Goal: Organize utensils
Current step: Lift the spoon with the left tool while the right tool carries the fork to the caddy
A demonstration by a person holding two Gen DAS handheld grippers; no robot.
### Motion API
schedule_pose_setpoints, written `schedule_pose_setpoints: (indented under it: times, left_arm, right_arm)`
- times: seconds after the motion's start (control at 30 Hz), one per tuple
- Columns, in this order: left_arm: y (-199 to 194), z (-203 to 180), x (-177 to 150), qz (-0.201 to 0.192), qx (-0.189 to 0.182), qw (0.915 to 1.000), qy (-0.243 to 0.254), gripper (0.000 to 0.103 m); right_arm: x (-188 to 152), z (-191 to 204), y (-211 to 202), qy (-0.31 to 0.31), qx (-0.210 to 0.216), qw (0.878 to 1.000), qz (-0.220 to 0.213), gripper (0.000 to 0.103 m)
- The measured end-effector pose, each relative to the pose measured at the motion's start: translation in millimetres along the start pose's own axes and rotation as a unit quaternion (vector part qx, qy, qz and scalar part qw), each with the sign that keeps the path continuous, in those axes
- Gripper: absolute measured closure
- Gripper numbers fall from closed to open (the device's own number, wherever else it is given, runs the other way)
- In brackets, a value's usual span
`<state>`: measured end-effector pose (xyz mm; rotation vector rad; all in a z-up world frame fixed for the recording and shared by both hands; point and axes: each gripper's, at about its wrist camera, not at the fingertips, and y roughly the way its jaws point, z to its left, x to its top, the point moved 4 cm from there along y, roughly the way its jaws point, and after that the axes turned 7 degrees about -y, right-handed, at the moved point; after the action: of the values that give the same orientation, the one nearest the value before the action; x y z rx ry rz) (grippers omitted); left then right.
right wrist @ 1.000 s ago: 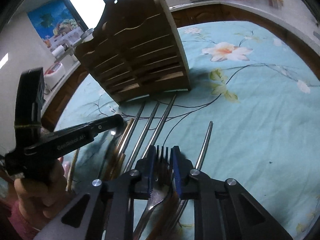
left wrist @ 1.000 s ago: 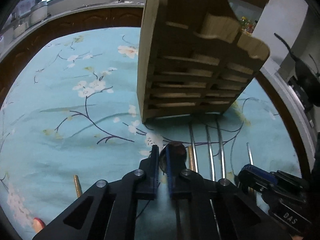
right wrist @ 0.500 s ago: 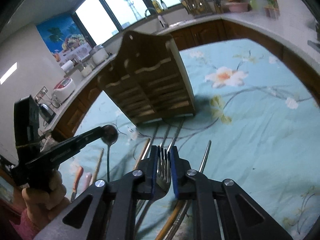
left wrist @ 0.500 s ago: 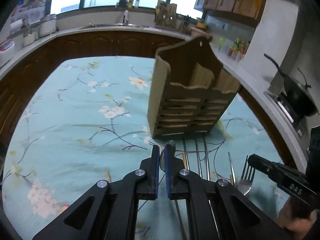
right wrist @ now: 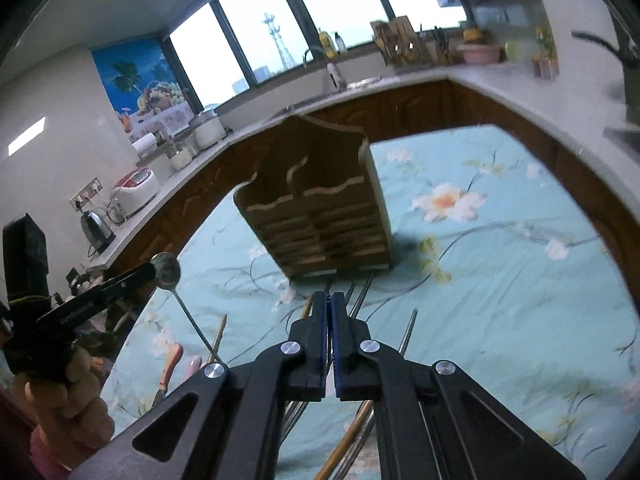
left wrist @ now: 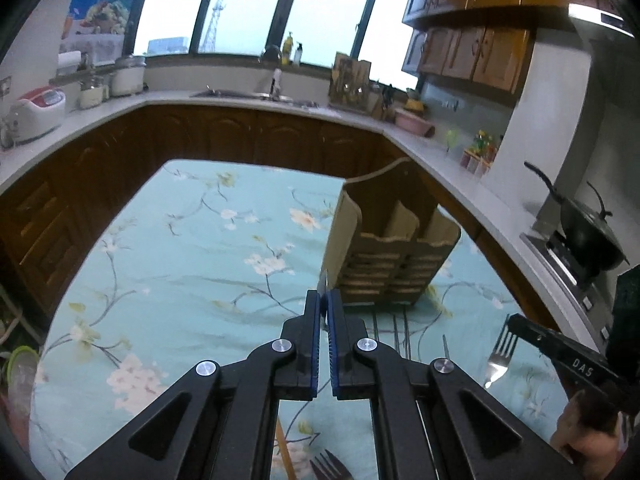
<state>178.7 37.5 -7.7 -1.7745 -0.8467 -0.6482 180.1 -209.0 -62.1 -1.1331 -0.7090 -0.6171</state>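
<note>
Both utensils have come up off the worktop (left wrist: 192,288): left gripper (left wrist: 324,300) clamps the spoon (right wrist: 167,268), right gripper (right wrist: 329,302) the fork (left wrist: 498,354), jaws just closed. Wooden caddy (right wrist: 320,208) awaits ahead.

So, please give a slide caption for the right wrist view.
Left gripper lifts a spoon beside the wooden utensil holder.

Left gripper (left wrist: 324,298) raised above table, pointing downward, jaws clamped on spoon (right wrist: 168,269) bowl, hand (right wrist: 68,392) wrapped round handle. Right gripper (right wrist: 330,300) likewise angled down, jaws pinching fork (left wrist: 499,354).
</note>
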Motion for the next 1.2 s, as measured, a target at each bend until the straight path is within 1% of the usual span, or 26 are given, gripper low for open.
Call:
schedule_pose_setpoints:
  times: [0.17, 0.4, 0.6, 0.73, 0.87, 0.97, 1.07, 1.2]
  left_arm:
    - [-19, -2, 5, -0.027, 0.001, 0.9996, 0.004, 0.102]
    - [-30, -6, 13, -0.052, -0.002, 0.9986, 0.010, 0.103]
    - [-30, -7, 28, -0.072, -0.003, 0.9973, 0.010, 0.103]
    - [-27, -10, 40, -0.091, -0.004, 0.9957, 0.014, 0.103]
    - [-18, -18, 58, -0.118, 0.000, 0.9928, 0.023, 0.103]
    - [-5, -20, 67, -0.132, 0.004, 0.9909, 0.027, 0.103]
    - [13, -21, 78, -0.145, 0.011, 0.9891, 0.025, 0.103]
    - [38, -23, 90, -0.168, 0.029, 0.9850, 0.026, 0.103]
  right_arm:
    - [13, 0, -14, -0.013, -0.018, 0.999, -0.028, 0.101]
    - [30, -1, -27, -0.025, -0.030, 0.997, -0.060, 0.101]
    - [50, -5, -34, -0.034, -0.049, 0.994, -0.092, 0.101]
    - [70, -10, -35, -0.039, -0.063, 0.991, -0.115, 0.101]
    - [96, -13, -35, -0.046, -0.080, 0.986, -0.142, 0.101]
    - [122, -15, -35, -0.055, -0.093, 0.980, -0.167, 0.101]
    - [144, -17, -32, -0.061, -0.106, 0.975, -0.187, 0.101]
    - [164, -20, -23, -0.069, -0.122, 0.969, -0.204, 0.101]
